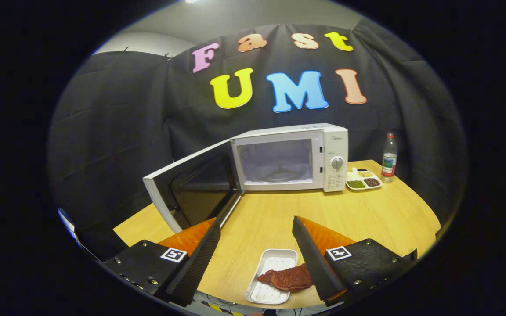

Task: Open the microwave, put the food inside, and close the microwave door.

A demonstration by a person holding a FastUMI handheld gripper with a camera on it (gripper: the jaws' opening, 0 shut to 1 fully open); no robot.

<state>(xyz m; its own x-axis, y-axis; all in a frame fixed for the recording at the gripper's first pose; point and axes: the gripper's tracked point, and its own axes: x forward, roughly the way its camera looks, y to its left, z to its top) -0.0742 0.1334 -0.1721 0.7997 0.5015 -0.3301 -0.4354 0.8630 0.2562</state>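
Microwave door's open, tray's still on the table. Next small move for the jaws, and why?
Probably lower the gripper onto the tray and close on its rim. The microwave door already hangs wide open and its cavity looks bare, while the meat still lies on the tray between the open jaws, near the table edge. So pickup seems next.

Your right finger covers part of the meat. Divided dish contents too small to identify. Microwave door hides the table behind it.
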